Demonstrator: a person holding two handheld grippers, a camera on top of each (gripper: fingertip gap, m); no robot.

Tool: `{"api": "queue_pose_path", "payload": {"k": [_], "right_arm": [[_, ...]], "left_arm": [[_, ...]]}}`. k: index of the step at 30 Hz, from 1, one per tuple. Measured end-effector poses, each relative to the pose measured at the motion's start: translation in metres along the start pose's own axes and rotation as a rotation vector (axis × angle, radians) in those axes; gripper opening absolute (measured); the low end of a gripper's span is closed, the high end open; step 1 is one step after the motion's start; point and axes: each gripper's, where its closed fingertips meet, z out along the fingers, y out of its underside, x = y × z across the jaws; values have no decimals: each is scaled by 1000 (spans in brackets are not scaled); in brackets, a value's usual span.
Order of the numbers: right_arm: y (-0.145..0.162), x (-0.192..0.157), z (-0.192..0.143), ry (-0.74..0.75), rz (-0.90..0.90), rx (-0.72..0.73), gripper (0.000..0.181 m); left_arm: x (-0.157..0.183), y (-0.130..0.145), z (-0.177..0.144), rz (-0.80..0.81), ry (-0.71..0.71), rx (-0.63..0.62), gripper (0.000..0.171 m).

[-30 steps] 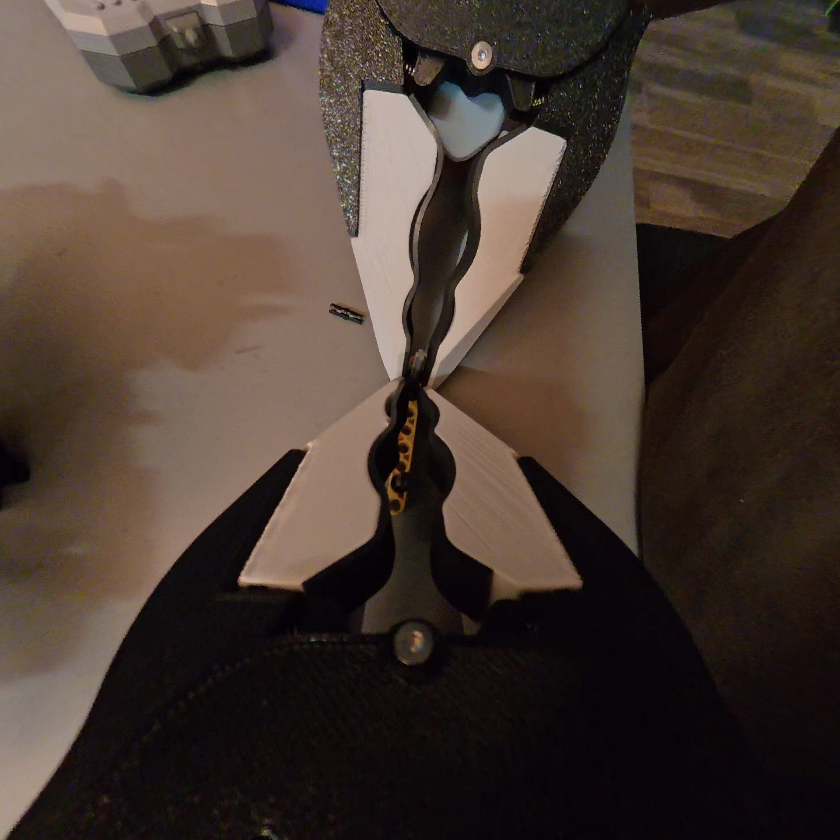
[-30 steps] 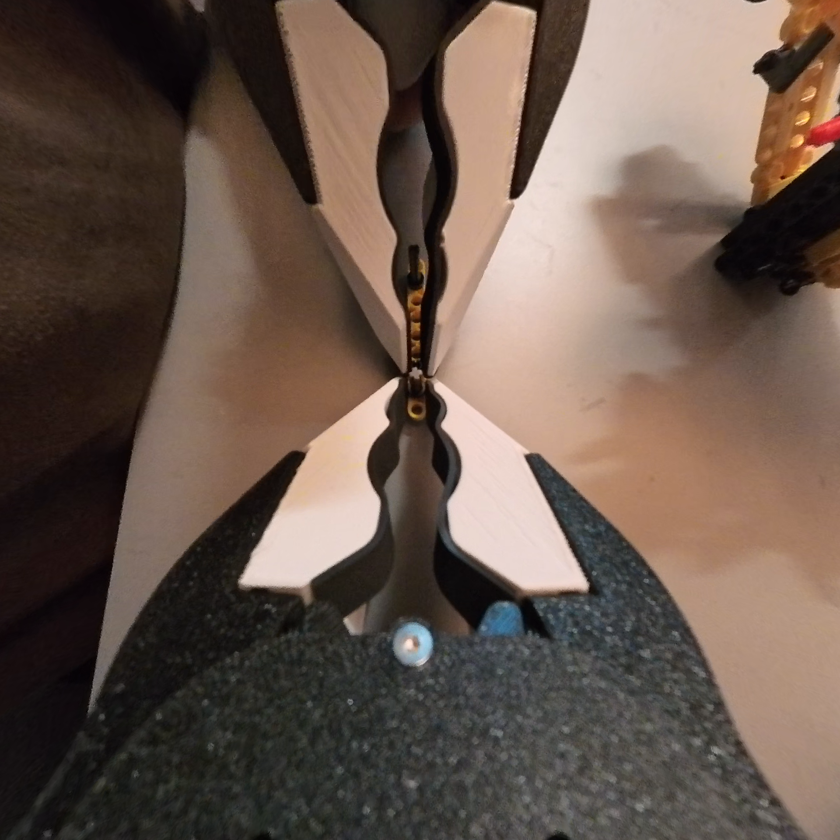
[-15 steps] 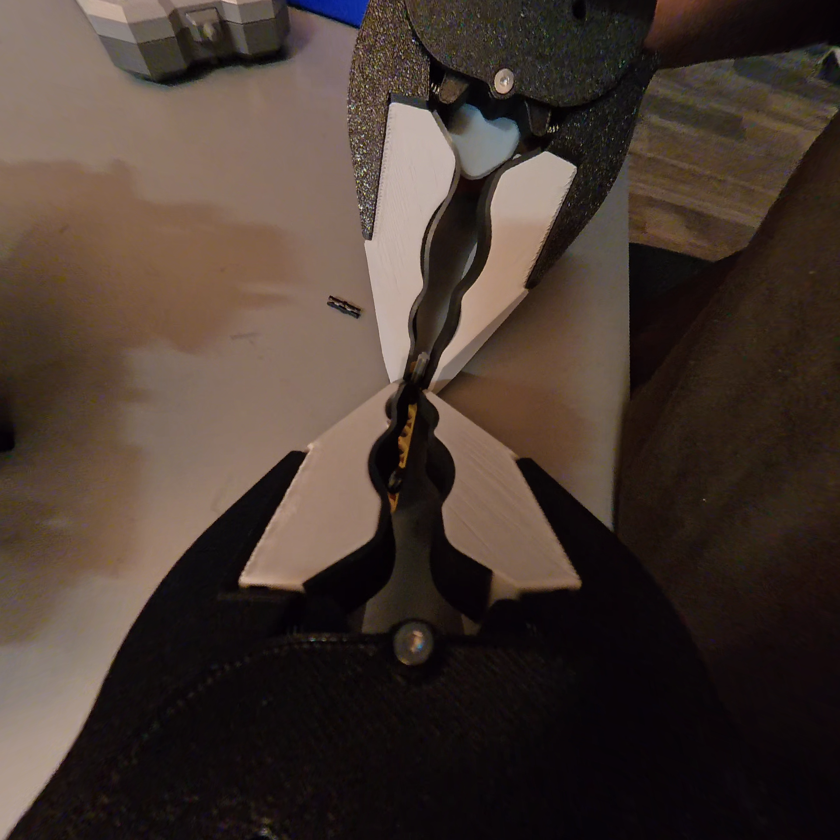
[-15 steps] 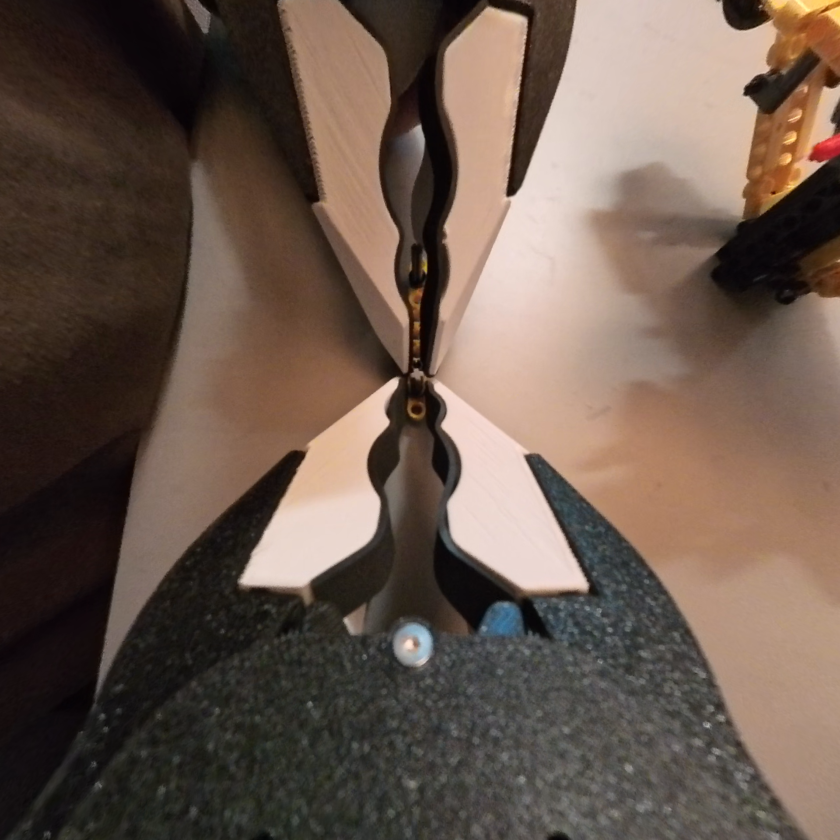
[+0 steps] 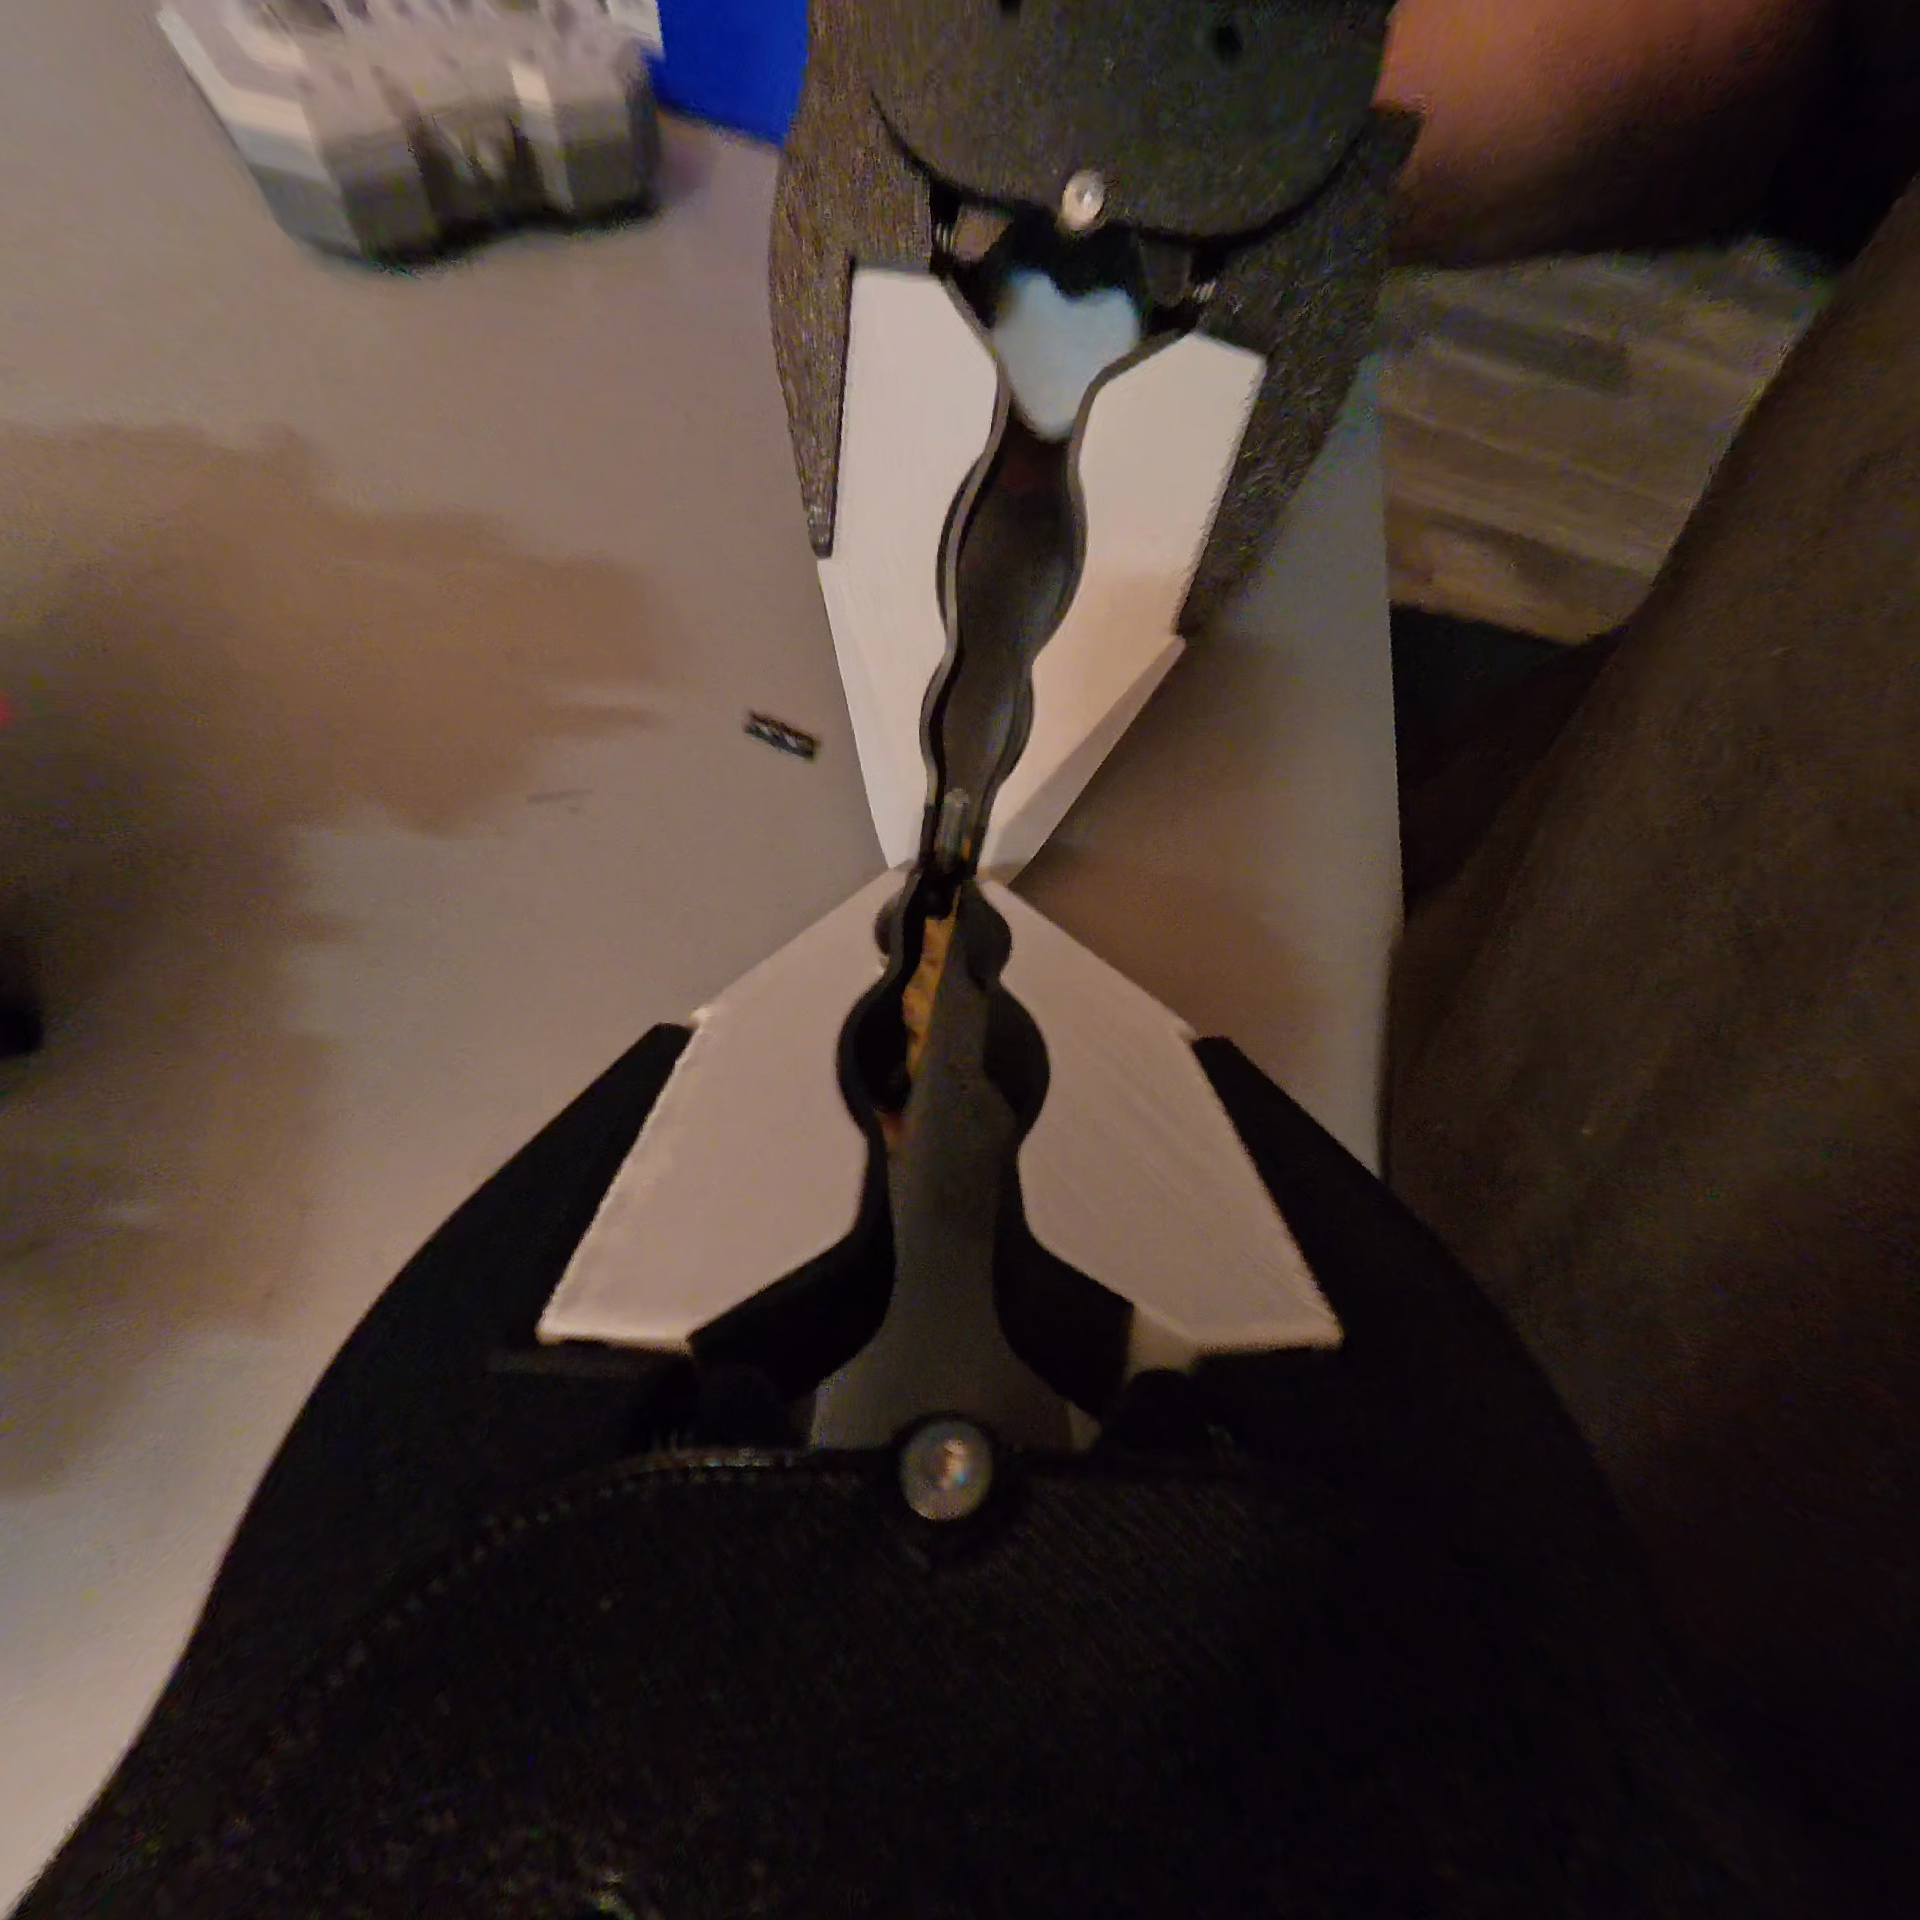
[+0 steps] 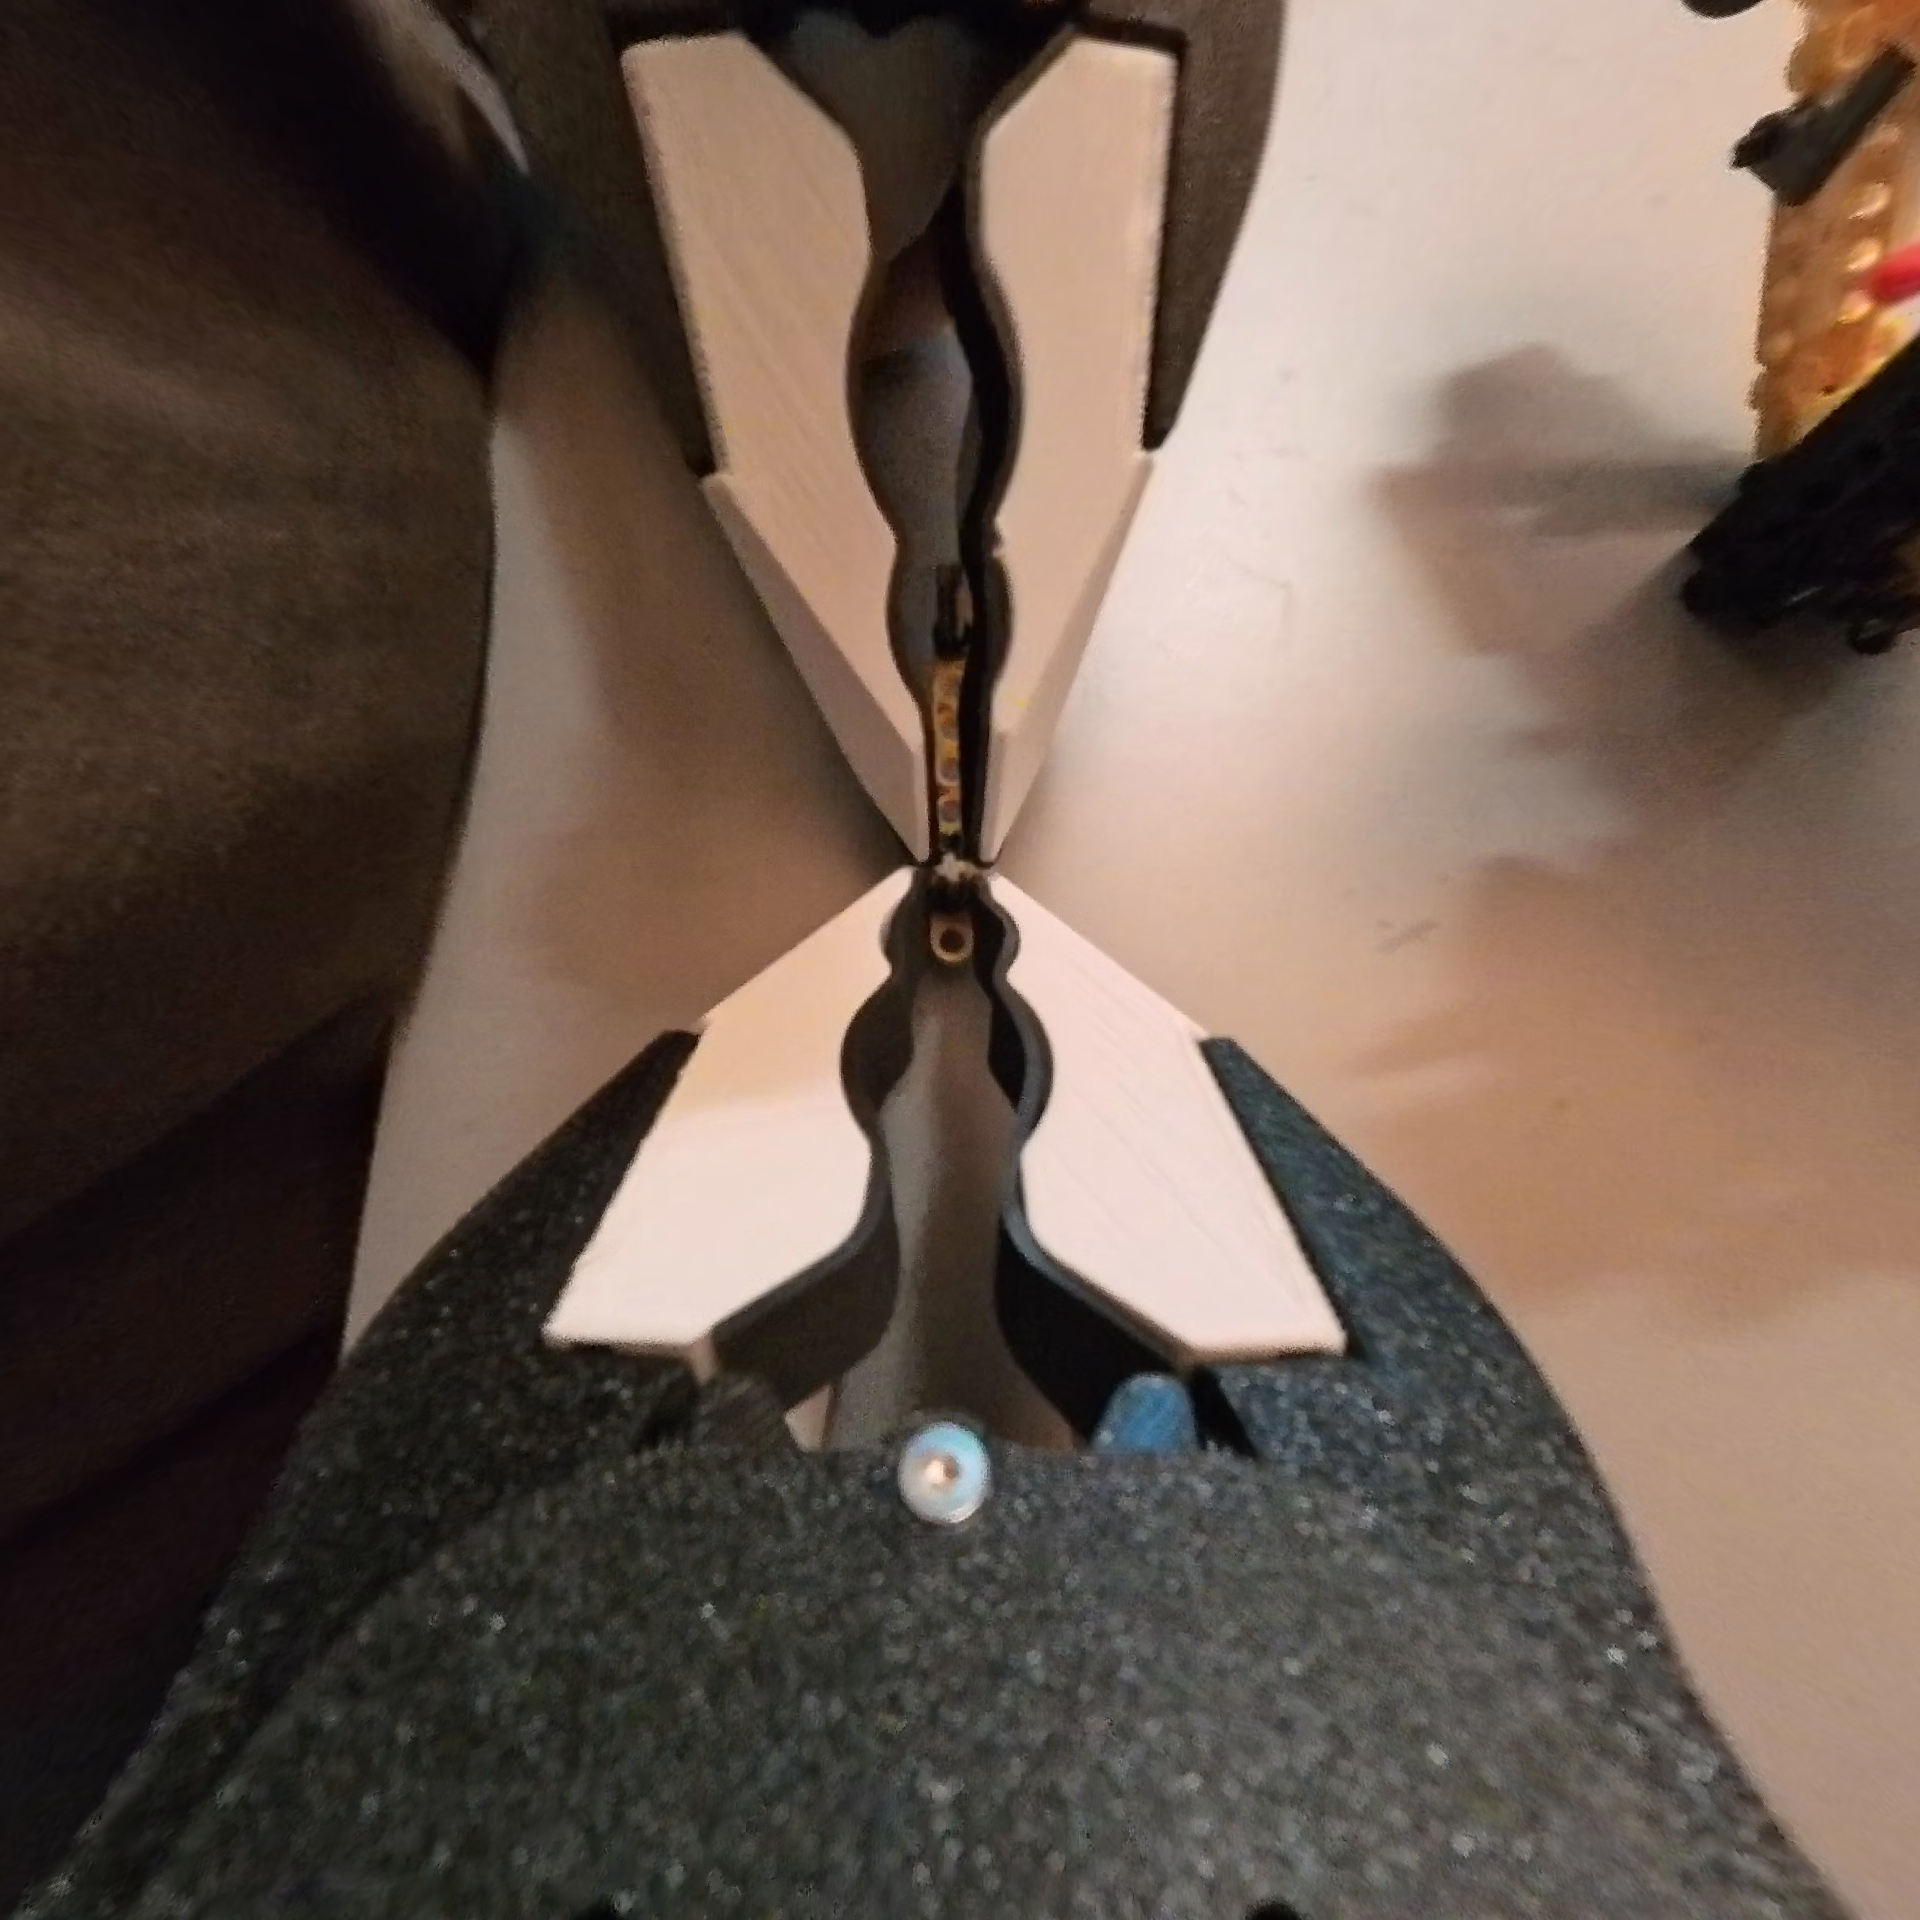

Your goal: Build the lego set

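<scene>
Clutter sits well away from where we work: a grey blocky unit (image 5: 416, 135) at the far left corner of the table (image 5: 312, 935) with something blue (image 5: 732, 62) behind it, and a small black pin (image 5: 781, 734) lying alone on the surface just left of the grippers. In the right wrist view a yellow and black brick model (image 6: 1829, 343) with a red piece stands at the far right edge. A person's dark clothing (image 5: 1683, 1039) fills the side beyond the near table edge. We can read no writing anywhere.

We meet tip to tip near that edge, above the table. Our left gripper (image 5: 940, 904) has its jaws clamped together on a thin yellow beam (image 6: 948, 748) with a row of round holes — seen edge-on, a black pin at its far end. Our right gripper (image 6: 951, 883) has its jaws pressed shut on the beam's other end, where one hole shows and a small pale grey peg (image 5: 954, 821) sits between the tips. The view is motion-blurred, so finer detail is lost.
</scene>
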Motion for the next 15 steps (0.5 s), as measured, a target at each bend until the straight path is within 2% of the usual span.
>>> {"api": "queue_pose_path", "payload": {"k": [3,5,10,13,15], "right_arm": [[-9,14,-13,17,113,96,7],[-20,22,-23,32,200,195,7],[-46,34,-36,36,405,428,6],[-67,33,-42,-20,516,598,6],[-77,28,-42,-61,574,677,6]], "left_arm": [[-13,-22,-22,-84,-40,171,47],[-27,-30,-37,-152,-96,242,64],[-39,-46,-58,-321,-137,433,65],[-35,-49,-57,-454,-37,519,59],[-29,-56,-60,-519,59,592,50]]}}
